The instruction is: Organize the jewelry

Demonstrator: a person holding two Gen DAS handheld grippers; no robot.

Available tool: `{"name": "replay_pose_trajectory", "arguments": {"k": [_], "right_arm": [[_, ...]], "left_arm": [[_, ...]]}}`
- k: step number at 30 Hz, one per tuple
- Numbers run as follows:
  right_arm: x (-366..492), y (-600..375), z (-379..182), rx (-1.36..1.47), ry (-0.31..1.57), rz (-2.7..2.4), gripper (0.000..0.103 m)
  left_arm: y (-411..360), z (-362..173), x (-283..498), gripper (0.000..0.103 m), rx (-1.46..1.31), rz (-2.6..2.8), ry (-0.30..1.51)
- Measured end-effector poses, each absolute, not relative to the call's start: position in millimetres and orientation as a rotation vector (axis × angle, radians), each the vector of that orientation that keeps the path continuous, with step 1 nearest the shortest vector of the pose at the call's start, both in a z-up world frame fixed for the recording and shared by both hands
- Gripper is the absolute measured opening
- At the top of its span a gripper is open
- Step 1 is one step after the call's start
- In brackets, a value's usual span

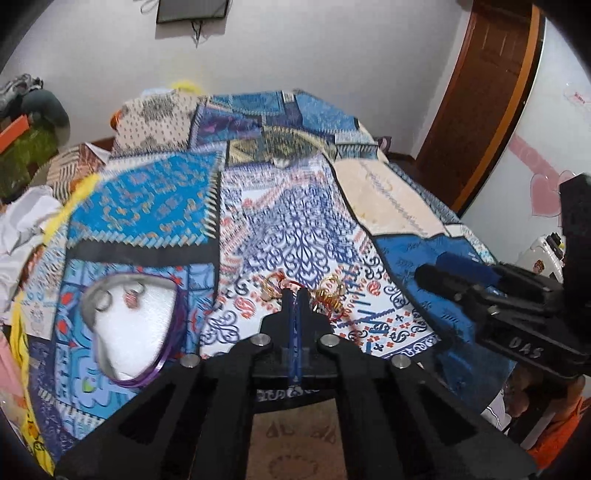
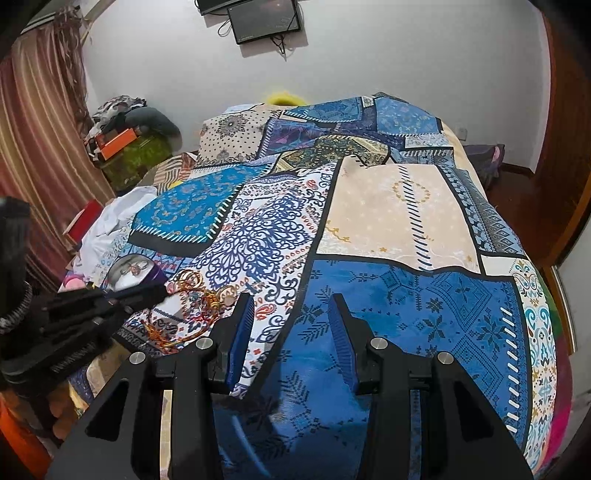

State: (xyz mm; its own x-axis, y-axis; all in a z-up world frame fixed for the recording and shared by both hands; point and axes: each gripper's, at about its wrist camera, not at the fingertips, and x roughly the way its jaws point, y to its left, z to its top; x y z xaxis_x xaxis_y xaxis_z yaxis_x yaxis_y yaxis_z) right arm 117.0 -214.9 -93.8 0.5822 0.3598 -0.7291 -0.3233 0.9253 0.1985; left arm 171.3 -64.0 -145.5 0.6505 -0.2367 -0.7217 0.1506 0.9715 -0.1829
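Note:
A heart-shaped purple jewelry box (image 1: 129, 325) lies open on the bed, with two rings (image 1: 117, 297) on its white lining; it also shows in the right wrist view (image 2: 135, 275). A tangle of gold and red jewelry (image 1: 325, 295) lies on the patterned cover just right of the box, also seen in the right wrist view (image 2: 195, 299). My left gripper (image 1: 294, 293) is shut, its tips right at the jewelry pile; whether it pinches anything is hidden. My right gripper (image 2: 291, 306) is open and empty above the blue patch, right of the pile.
The patchwork bedcover (image 2: 399, 221) spans the bed. White cloth (image 2: 110, 218) and clutter lie at the left edge. A striped curtain (image 2: 33, 147) hangs far left, a wooden door (image 1: 480, 96) stands at right, and a screen (image 2: 266, 18) is on the wall.

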Motion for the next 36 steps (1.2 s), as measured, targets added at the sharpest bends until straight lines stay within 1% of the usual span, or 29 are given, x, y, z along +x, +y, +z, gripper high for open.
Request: {"name": "replay_pose_trajectory", "arguments": {"k": [6, 11, 13, 15, 17, 22, 27, 28, 30, 31, 32, 36], "right_arm": [[115.9, -203.0, -93.5, 0.030, 0.867, 0.419, 0.038], [119.6, -190.7, -98.8, 0.008, 0.886, 0.443, 0.038], [121.6, -186.4, -101.9, -0.012, 0.895, 0.442, 0.038], [126.1, -180.2, -106.2, -0.052, 0.907, 0.442, 0.038], [130.5, -172.6, -111.4, -0.105, 0.925, 0.453, 0.038], [135.6, -157.4, -119.8, -0.176, 0.961, 0.514, 0.038], [139.0, -145.6, -121.0, -0.233, 0.958, 0.547, 0.038], [139.9, -143.6, -121.5, -0.241, 0.959, 0.554, 0.036], [140.5, -141.2, -122.9, -0.253, 0.959, 0.569, 0.025], [140.4, -140.8, -123.7, -0.255, 0.958, 0.577, 0.023], [141.1, -140.6, -124.7, -0.255, 0.959, 0.582, 0.016], [141.7, -141.7, -125.7, -0.240, 0.952, 0.579, 0.016]], "left_arm": [[-50.8, -136.6, 160.6, 0.000, -0.102, -0.211, 0.811], [-44.0, -150.4, 157.4, 0.000, -0.100, -0.226, 0.866], [-42.8, -156.2, 157.7, 0.002, -0.110, -0.241, 0.891], [-42.8, -160.2, 159.6, 0.008, -0.131, -0.273, 0.907], [-44.0, -163.2, 162.0, 0.010, -0.131, -0.284, 0.909], [-42.7, -171.6, 171.9, 0.011, -0.144, -0.280, 0.926], [-42.4, -185.9, 180.6, 0.011, -0.153, -0.288, 0.960], [-42.8, -187.2, 181.4, 0.011, -0.151, -0.287, 0.959], [-42.8, -188.7, 183.5, 0.011, -0.156, -0.285, 0.960], [-42.3, -189.9, 185.1, 0.012, -0.163, -0.283, 0.961], [-41.8, -190.7, 186.0, 0.012, -0.168, -0.283, 0.962], [-42.4, -195.4, 190.0, 0.012, -0.179, -0.290, 0.958]]}}
